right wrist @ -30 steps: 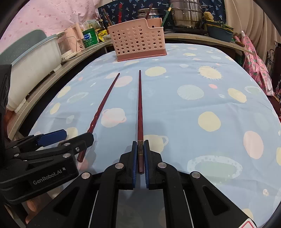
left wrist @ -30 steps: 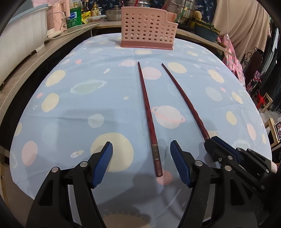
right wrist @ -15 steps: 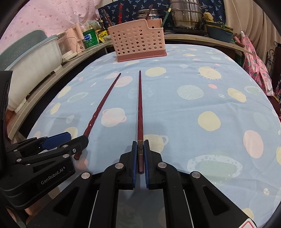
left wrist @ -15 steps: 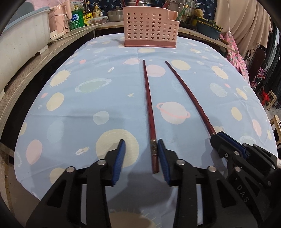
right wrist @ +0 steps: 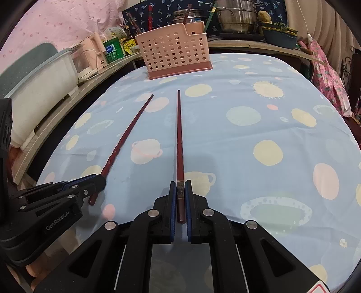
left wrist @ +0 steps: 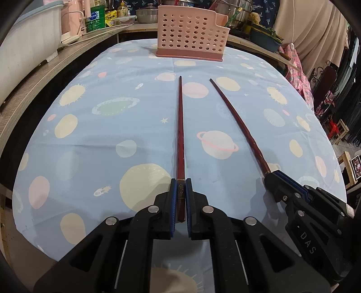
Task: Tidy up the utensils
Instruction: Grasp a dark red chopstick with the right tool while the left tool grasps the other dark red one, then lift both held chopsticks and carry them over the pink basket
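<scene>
Two long dark red chopsticks lie lengthwise on the blue planet-print tablecloth (left wrist: 90,139). My left gripper (left wrist: 181,191) is shut on the thick end of the left chopstick (left wrist: 180,126). My right gripper (right wrist: 180,191) is shut on the thick end of the right chopstick (right wrist: 179,135). In the left wrist view the right chopstick (left wrist: 237,121) runs into the right gripper (left wrist: 274,178) at lower right. In the right wrist view the left chopstick (right wrist: 126,139) runs into the left gripper (right wrist: 94,182) at lower left. A pink perforated utensil basket (left wrist: 191,33) stands at the table's far edge, also in the right wrist view (right wrist: 173,58).
A wooden counter (left wrist: 40,83) runs along the left with a white tub (left wrist: 24,51), bottles and a pink appliance. Pots and bowls (right wrist: 239,18) stand behind the basket. The table's right edge drops off near chairs and hanging clothes (left wrist: 334,94).
My left gripper moved forward over the left chopstick's thick end and closed on it. The right gripper stayed shut on its chopstick.
</scene>
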The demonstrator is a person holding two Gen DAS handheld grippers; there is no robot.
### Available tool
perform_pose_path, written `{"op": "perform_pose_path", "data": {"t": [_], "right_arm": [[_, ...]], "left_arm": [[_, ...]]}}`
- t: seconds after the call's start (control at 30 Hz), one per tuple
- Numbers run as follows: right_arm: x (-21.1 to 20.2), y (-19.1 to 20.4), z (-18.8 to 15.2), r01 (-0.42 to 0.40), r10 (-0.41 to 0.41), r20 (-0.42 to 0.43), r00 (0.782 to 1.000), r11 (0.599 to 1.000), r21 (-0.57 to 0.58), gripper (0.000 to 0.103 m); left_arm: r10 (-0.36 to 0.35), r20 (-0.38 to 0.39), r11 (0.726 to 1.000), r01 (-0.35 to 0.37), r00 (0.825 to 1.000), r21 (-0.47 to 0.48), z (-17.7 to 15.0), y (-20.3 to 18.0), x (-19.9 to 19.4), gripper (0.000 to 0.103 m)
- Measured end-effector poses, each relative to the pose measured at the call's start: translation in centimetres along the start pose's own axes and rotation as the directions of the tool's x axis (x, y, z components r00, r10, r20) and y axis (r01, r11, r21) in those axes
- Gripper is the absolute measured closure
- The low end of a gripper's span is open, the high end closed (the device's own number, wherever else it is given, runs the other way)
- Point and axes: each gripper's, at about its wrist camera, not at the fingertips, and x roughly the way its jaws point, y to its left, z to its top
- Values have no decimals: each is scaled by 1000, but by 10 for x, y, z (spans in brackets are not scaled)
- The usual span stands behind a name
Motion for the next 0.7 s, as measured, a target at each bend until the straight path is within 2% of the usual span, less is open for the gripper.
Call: {"op": "perform_pose_path", "data": {"t": [0.33,0.57,0.7], "right_arm": [[-13,0,12,-18,17,39,999,1000,21,96],[-41,-1,45,-57,52,129,990,998,39,96],[-57,-2,70,-65,55,197,979,997,45,96]], "left_arm": [[-21,43,999,23,999,-30,16,4,-24,96],[-28,138,998,36,990,-57,49,7,-57,96],[-25,206,998,38,978,-60,76,7,-77,96]]}}
